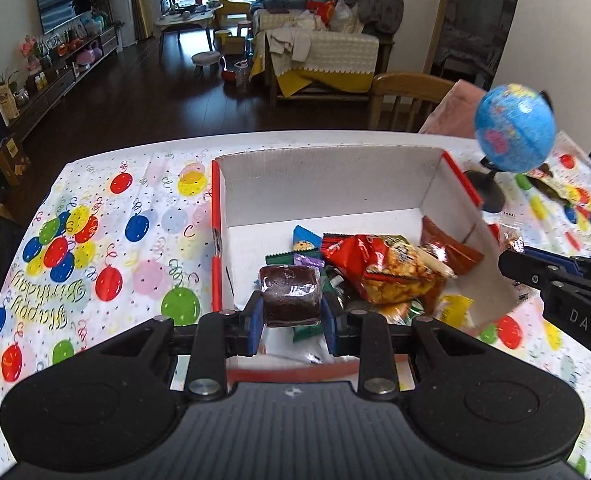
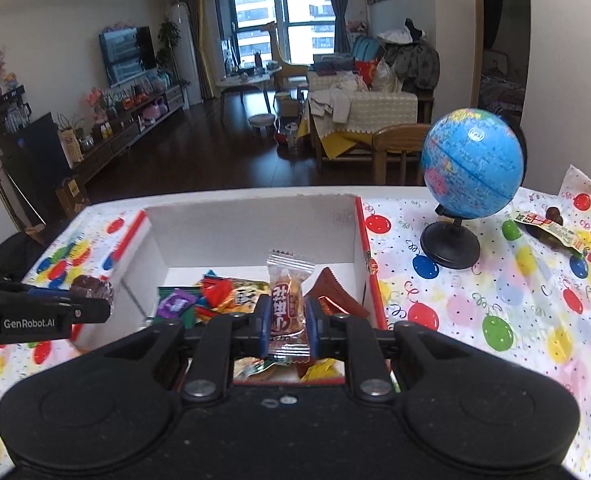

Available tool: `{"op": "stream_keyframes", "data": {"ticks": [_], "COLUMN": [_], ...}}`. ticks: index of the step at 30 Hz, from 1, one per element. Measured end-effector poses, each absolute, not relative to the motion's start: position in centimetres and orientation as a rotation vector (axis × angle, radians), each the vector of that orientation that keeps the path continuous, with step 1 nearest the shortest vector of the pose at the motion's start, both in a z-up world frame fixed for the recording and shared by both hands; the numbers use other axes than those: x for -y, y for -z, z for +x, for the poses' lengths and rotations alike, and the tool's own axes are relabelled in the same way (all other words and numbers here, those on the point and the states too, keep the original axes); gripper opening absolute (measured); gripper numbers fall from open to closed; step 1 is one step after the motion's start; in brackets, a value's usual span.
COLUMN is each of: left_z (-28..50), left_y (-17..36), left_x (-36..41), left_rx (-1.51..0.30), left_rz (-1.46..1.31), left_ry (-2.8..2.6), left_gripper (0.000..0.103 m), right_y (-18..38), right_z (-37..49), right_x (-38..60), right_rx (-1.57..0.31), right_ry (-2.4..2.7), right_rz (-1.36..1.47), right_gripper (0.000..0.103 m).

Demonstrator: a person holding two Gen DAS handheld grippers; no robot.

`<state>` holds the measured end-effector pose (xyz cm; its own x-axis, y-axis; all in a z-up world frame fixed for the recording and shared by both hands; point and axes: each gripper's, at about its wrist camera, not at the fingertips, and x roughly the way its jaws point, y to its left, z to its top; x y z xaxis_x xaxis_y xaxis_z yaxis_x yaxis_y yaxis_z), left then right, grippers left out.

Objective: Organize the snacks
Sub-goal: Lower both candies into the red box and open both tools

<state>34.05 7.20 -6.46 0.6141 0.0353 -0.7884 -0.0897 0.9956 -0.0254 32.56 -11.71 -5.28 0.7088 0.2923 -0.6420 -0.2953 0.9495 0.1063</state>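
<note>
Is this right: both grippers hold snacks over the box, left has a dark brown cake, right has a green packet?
Not quite. The right gripper holds a clear-wrapped brown snack with red lettering, not green, as the right wrist view shows. The rest stands: the left gripper holds the dark brown cake, both over the box.

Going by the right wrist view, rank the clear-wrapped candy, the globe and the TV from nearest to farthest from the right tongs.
1. Clear-wrapped candy: clamped between the right tongs, above the box.
2. Globe: standing on the tablecloth, ahead and to the right.
3. TV: far across the room, on the left wall.
</note>
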Motion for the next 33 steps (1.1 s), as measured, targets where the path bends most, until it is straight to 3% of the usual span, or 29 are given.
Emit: {"op": "stream_keyframes", "data": {"ticks": [15, 30, 32, 33], "left_z": [39.1, 38.7, 38.3, 38.1], "left_y": [11.2, 11.8, 11.3, 11.0], "left_x": [-5.9, -6.5, -6.5, -6.5], "left_rx": [-1.005, -1.037, -1.025, -1.015], "left_rz": [-0.007, -0.063, -0.067, -0.071], "left_ry": [-0.079, -0.056, -0.047, -0.041], "left_gripper": [0.029, 0.030, 0.034, 0.042], "right_y": [10.7, 10.0, 9.6, 9.3], "right_z": [37.6, 36.6, 36.1, 35.8], "right_x": [11.3, 11.8, 11.9, 11.9], "right_rx": [-0.837, -0.838, -0.830, -0.825], "right_ry": [-0.333, -0.336, -0.336, -0.338], "right_rz": [-0.045, -0.013, -0.008, -0.006], "right_gripper": [0.017, 0.028, 0.030, 0.031]}}
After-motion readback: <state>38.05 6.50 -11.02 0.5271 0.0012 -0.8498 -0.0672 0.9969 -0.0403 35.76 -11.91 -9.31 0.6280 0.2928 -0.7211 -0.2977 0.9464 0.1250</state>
